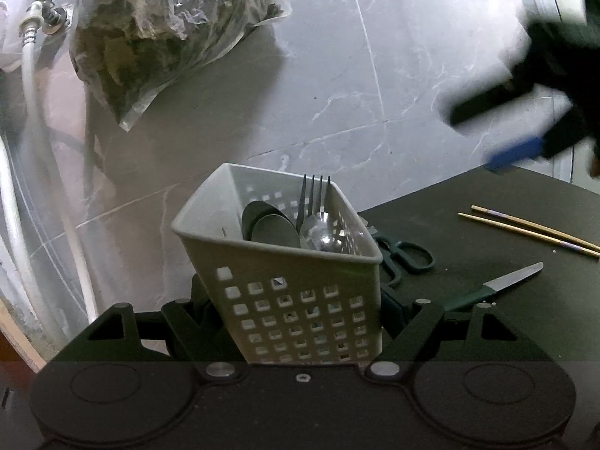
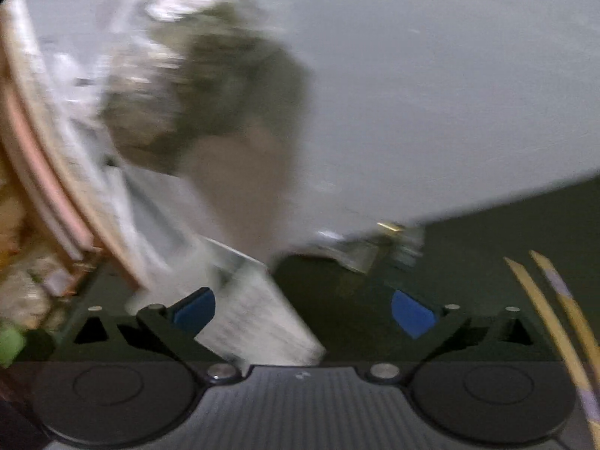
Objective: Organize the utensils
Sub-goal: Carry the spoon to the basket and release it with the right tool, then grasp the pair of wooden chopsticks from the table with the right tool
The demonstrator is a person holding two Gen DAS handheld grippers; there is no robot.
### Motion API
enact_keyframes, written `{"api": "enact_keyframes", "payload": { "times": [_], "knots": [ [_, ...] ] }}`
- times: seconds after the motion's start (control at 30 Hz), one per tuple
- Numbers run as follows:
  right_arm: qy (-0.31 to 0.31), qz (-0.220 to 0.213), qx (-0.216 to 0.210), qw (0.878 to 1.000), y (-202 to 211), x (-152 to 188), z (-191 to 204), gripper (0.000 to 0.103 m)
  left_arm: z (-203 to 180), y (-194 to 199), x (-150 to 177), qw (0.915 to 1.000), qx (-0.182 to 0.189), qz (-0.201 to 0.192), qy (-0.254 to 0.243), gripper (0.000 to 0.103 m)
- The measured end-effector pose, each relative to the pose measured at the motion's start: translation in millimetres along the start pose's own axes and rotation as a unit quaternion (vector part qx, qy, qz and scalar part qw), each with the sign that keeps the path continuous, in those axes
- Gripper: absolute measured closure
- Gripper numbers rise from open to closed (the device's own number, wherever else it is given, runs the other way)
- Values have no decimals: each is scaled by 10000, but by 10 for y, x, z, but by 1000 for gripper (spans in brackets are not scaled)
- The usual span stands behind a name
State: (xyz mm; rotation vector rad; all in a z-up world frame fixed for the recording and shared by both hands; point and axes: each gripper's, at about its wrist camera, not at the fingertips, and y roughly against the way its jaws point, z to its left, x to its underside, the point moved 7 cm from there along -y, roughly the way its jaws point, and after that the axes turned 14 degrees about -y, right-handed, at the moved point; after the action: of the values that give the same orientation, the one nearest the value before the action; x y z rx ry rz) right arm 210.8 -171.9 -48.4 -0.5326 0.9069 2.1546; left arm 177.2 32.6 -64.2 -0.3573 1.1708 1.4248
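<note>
Fingers (image 1: pixel 393 311) of the left gripper pinch a tilted grey perforated caddy (image 1: pixel 300 300) holding a fork (image 1: pixel 315 195) and spoons (image 1: pixel 318 230).

Both wrist views forward; shared basket (image 1: pixel 285 270)

L hand-held gripper (image 1: pixel 300 322) points fwd and a bit down, jaws drawn in tight w/ the pale slotted caddy (image 1: pixel 292 300) clamped between them, linkage arms folded in on both sides of it. R hand-held gripper (image 2: pixel 303 311) sits up in the top-right of the left wrist view, motion-blurred, one dark finger and one blue-tipped finger spread apart. In its own view the blue pads (image 2: pixel 412 313) stand wide apart, nothing pressed between them; it tilts slightly down, whole view smeared.
</note>
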Motion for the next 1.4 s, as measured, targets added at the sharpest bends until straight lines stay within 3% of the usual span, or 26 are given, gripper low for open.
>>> {"api": "enact_keyframes", "payload": {
  "times": [0.07, 0.17, 0.27, 0.43, 0.57, 0.73, 0.93, 1.07, 1.2, 1.27, 1.4],
  "knots": [
    [13, 165, 639, 9978, 16, 20, -307, 0, -10, -10, -19, 10000, -37, 45, 3, 21],
    [303, 675, 1849, 9800, -20, 33, -827, 0, -28, -25, -39, 9999, -104, 99, 34, 21],
    [384, 999, 2484, 9627, -56, -74, -1221, 0, -44, -39, -53, 9997, -176, 146, 76, 21],
    [732, 1333, 2699, 9508, -168, -238, -1476, 1, -67, -45, -68, 9993, -275, 206, 127, 21],
    [1048, 1616, 2716, 9429, -263, -254, -1532, 10, -84, -49, -77, 9990, -345, 239, 170, 21],
    [1245, 1725, 2646, 9406, -377, -297, -1533, 13, -97, -45, -75, 9987, -394, 242, 197, 21],
    [1296, 1764, 2613, 9401, -384, -368, -1478, 40, -90, -43, -82, 9988, -396, 226, 166, 21],
    [1139, 1776, 2724, 9388, -389, -401, -1487, 52, -92, -48, -78, 9988, -401, 207, 171, 21],
    [1032, 1767, 2814, 9375, -408, -436, -1482, 81, -91, -49, -76, 9988, -399, 215, 193, 21],
    [1020, 1813, 2830, 9363, -446, -429, -1455, 89, -92, -50, -74, 9988, -394, 216, 183, 22],
    [1037, 1837, 2885, 9339, -461, -432, -1434, 90, -93, -46, -73, 9989, -381, 199, 178, 22]
  ]
}}
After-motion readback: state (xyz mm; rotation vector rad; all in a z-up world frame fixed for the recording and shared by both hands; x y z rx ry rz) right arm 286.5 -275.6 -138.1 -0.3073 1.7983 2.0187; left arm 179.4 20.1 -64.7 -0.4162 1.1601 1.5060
